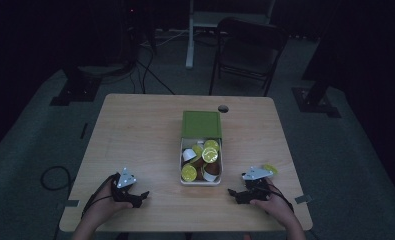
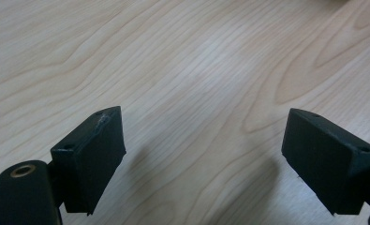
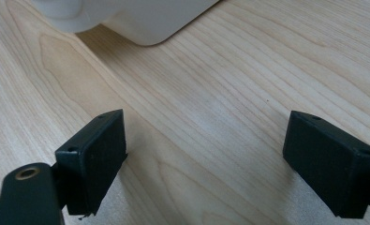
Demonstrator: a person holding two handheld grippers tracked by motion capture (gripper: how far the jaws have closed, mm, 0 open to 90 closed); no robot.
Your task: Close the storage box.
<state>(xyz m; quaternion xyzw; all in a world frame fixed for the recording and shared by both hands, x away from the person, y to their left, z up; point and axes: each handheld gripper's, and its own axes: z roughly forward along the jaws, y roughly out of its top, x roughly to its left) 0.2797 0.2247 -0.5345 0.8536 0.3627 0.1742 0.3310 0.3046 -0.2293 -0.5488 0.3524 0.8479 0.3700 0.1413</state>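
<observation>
**High view: both claws wide and empty beside the box of capsules**

The white box [image 1: 200, 181], its green lid [image 1: 201, 124] slid back, sits mid-surface [image 1: 135, 130]. The capsules [image 1: 205, 157] inside are likely light, stiff-walled and smooth, so best pinched across the sides. One loose capsule [image 1: 270, 169] lies right of the box. The left claw [image 1: 144, 196] and right claw [image 1: 231, 192] flank the box's near end, both spread wide, holding nothing. A folding chair [image 1: 247, 50] stands beyond the box in a dim room.

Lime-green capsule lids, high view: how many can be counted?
5. Four in the white box: two at its far right, one beside them, one at the near left. One on the table by the right gripper. Others may be buried.
</observation>
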